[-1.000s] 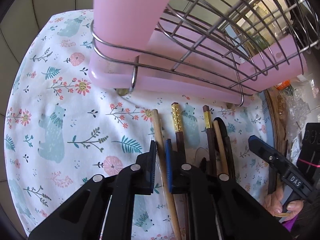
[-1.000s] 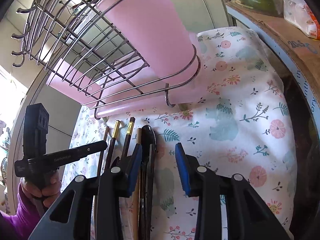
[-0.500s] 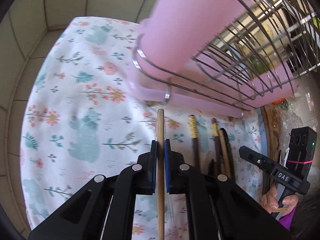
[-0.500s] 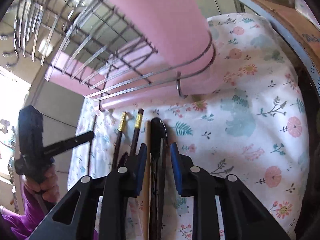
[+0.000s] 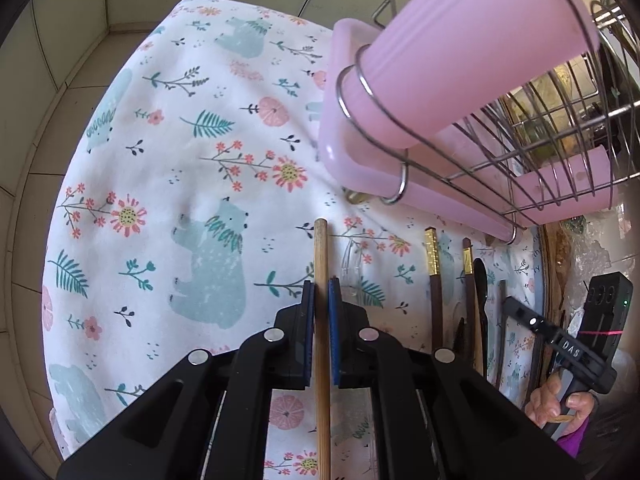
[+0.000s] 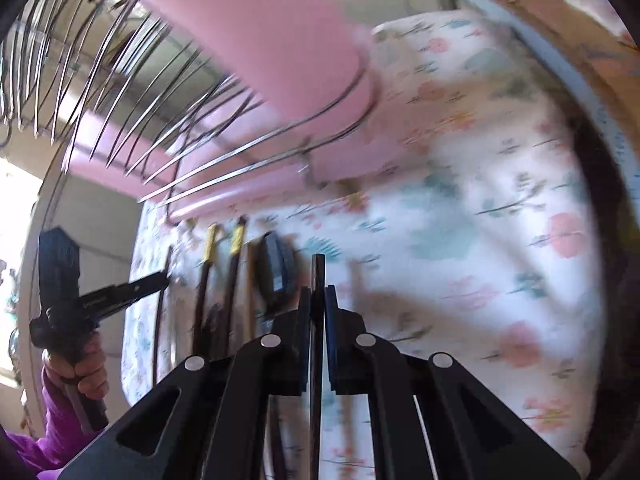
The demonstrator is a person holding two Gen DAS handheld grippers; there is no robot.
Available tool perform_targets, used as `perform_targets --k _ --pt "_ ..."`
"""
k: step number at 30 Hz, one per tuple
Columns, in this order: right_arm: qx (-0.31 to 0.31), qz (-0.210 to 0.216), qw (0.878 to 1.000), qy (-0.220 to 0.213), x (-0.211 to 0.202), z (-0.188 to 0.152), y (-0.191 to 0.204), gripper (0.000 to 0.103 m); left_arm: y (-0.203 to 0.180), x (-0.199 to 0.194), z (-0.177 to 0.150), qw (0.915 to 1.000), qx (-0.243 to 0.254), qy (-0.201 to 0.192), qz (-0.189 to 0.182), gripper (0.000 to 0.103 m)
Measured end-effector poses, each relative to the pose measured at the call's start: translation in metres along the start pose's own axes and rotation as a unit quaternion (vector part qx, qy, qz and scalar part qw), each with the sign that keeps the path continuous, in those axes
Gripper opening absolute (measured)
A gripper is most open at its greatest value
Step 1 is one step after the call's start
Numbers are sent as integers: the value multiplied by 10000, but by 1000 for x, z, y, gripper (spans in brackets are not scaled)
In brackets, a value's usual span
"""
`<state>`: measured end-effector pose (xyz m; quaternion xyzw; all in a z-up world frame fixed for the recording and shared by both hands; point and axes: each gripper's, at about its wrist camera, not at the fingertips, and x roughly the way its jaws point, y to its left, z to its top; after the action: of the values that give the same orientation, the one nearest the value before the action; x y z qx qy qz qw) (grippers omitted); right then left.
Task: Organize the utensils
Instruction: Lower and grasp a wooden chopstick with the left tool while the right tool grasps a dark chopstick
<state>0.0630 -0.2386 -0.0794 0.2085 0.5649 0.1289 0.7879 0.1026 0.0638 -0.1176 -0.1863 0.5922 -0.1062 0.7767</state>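
My left gripper (image 5: 319,292) is shut on a light wooden chopstick (image 5: 321,256) and holds it above the floral cloth (image 5: 180,184). My right gripper (image 6: 318,296) is shut on a thin black chopstick (image 6: 318,276), lifted off the cloth; this view is blurred. Two dark chopsticks with gold ends (image 5: 431,256), a black spoon (image 5: 480,280) and other utensils lie in a row on the cloth, also in the right wrist view (image 6: 236,248). The pink utensil cup (image 5: 460,60) sits in the wire rack (image 5: 540,160) ahead.
The rack stands on a pink drip tray (image 5: 360,168). Tiled walls (image 5: 60,40) edge the cloth at the left. A wooden board and plastic bags (image 5: 588,248) lie at the right. Each gripper shows in the other's view, the right one (image 5: 560,348) and the left one (image 6: 120,292).
My left gripper has closed on the wooden chopstick, lifted it and swung left. My right gripper has closed on the black chopstick and lifted it from the row.
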Motion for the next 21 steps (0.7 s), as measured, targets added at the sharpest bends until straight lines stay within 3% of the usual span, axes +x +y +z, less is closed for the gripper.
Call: perform_targets --k 4,7,11,14,21 --pt "-94 -493 9985 -212 -7 2 -5 6 2 -3 3 10000 -50 33 17 6" --pt "-99 -607 9978 -265 -7 2 -10 6 8 -11 4 9999 -78 -39 81 6" --pt "-12 -534 9985 -105 3 2 -16 7 15 -21 8 9997 -126 -125 183 6" --pt "-54 -521 9986 14 8 3 -16 9 22 -19 11 9989 -130 2 455 6" --pt "-245 -370 9980 444 15 14 -16 16 12 -17 19 9950 383 257 882 8"
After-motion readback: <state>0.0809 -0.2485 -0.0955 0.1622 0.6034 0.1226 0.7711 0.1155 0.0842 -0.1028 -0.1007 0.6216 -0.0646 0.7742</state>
